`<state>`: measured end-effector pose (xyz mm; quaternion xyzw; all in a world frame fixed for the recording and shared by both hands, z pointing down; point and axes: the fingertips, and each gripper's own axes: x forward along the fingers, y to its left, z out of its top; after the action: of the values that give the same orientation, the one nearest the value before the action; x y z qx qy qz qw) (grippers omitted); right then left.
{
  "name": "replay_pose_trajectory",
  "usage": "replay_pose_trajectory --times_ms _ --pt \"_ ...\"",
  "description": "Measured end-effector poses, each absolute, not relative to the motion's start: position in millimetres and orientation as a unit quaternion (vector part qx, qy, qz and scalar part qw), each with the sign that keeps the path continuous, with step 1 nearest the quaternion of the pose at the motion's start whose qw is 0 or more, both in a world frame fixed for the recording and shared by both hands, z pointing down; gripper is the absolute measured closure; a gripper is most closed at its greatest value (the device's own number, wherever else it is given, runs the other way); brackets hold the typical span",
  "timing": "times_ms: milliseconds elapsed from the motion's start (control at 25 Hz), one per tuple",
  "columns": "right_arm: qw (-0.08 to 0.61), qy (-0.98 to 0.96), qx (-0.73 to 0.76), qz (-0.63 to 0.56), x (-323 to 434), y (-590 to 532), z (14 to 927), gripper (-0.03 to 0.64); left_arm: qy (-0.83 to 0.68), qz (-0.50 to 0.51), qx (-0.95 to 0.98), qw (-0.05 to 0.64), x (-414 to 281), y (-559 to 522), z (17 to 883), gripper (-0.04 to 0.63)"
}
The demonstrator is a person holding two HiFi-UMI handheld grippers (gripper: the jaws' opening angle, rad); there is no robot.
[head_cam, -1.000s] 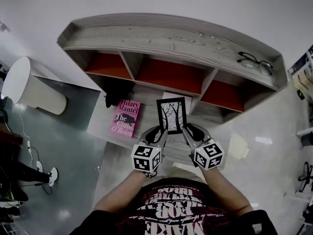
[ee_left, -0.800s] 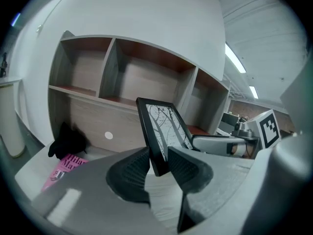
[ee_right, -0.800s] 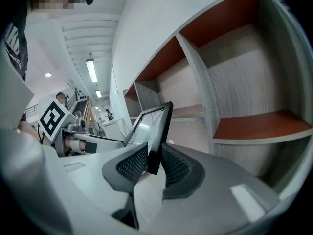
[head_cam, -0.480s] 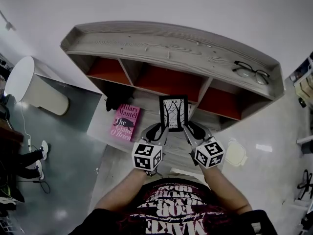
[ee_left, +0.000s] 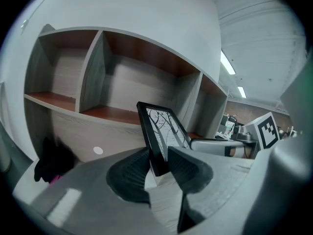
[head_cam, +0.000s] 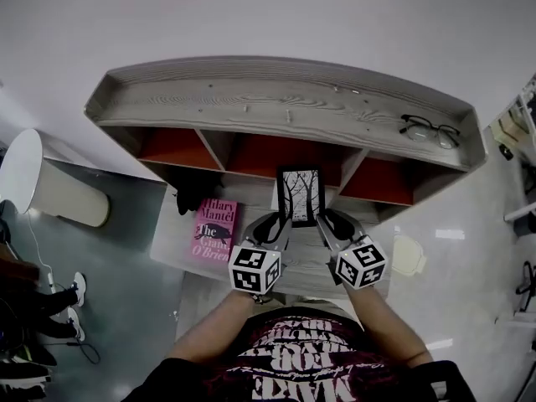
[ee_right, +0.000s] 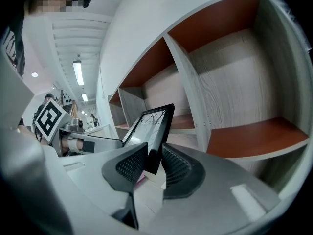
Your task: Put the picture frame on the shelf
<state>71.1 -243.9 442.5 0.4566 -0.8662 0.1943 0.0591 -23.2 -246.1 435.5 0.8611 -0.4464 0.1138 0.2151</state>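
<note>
The picture frame (head_cam: 301, 195) is black, with a bare-tree print, and hangs upright above the desk in front of the shelf's middle compartment (head_cam: 280, 152). My left gripper (head_cam: 282, 224) is shut on its lower left corner, and my right gripper (head_cam: 322, 223) is shut on its lower right corner. In the left gripper view the frame (ee_left: 161, 129) rises from between the ribbed pads (ee_left: 133, 166). The right gripper view shows the frame (ee_right: 152, 125) pinched edge-on between the pads (ee_right: 131, 164); those jaws have just eased a little wider, with the frame still between them. The shelf (head_cam: 285, 105) is grey wood with three red-floored compartments.
A pair of glasses (head_cam: 429, 130) lies on the shelf top at the right. A pink book (head_cam: 214, 227) lies on the desk (head_cam: 177, 239) at the left, with a dark object (head_cam: 194, 193) behind it. A white round stool (head_cam: 33, 178) stands at the far left.
Both grippers have carried the frame up and forward, from over the desk to just in front of the middle compartment. The grip on both corners is the same.
</note>
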Motion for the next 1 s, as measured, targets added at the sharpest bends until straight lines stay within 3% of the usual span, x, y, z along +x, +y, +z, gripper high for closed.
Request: replay_pose_trajectory --times_ms 1000 --pt "0.021 -0.798 0.564 0.212 68.0 -316.2 425.7 0.505 -0.318 0.102 0.91 0.244 -27.1 -341.2 420.1 0.482"
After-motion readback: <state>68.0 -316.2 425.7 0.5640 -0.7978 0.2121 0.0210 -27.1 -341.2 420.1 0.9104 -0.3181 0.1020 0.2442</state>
